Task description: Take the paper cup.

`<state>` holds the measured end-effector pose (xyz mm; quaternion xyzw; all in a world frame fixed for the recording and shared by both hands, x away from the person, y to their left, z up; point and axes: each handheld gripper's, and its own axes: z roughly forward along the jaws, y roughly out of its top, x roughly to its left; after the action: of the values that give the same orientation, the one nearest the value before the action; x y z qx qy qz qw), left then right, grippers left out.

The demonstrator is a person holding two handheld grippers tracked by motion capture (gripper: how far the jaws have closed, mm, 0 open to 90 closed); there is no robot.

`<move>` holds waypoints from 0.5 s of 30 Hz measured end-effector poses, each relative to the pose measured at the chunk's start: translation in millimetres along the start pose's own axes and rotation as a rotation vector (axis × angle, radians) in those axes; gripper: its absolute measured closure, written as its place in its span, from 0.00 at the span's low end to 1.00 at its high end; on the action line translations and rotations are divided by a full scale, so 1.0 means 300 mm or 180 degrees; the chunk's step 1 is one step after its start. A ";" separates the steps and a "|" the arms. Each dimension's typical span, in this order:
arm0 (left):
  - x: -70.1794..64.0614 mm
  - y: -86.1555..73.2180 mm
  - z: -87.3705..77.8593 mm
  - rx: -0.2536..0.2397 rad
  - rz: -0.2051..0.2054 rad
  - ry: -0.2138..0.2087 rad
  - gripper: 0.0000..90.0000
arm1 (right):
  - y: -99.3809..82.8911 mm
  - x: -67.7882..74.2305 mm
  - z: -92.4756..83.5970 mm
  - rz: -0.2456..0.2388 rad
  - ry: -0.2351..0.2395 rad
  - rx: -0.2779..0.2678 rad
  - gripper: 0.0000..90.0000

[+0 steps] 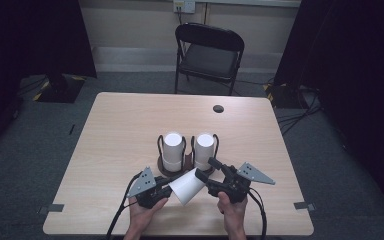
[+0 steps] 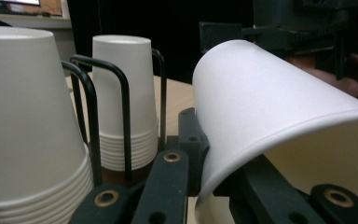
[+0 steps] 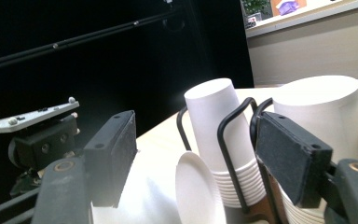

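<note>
your left claw [image 1: 166, 189] is pinched on the rim of the single white paper cup [image 1: 187, 186], which lies tilted on its side in the air above the pale wooden surface [image 1: 120, 125], just in front of the two upturned white cup stacks in their black wire holder [image 1: 162, 145]. your right claw [image 1: 203, 176] stands partly open around the cup's closed base, pads not pressing. keep the left grip gentle so the rim doesn't crease, and clear the right claw straight back before you move the cup.

**Three cameras, one pair of cup stacks**

From above the near edge, the table [image 1: 130, 120] is looked down on and forward, a folding chair [image 1: 209, 52] taken in beyond. The left gripper view is set low and very close, aimed past a tilted paper cup [image 2: 270, 112] towards the cup stacks [image 2: 123, 102]. The right gripper view is held just as low, facing the same stacks [image 3: 219, 135] from the opposite side. The stacks [image 1: 187, 147] are shared by all three views.
</note>
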<state>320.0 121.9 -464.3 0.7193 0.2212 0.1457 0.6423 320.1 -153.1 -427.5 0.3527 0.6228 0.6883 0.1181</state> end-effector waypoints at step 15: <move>0.032 0.028 -0.018 0.0424 0.0042 0.0144 0.96 | -0.002 -0.005 -0.039 -0.0246 -0.0100 0.0187 0.29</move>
<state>326.6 130.9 -456.1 0.7583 0.2401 0.1512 0.5869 313.5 -163.1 -428.3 0.3425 0.6539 0.6590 0.1440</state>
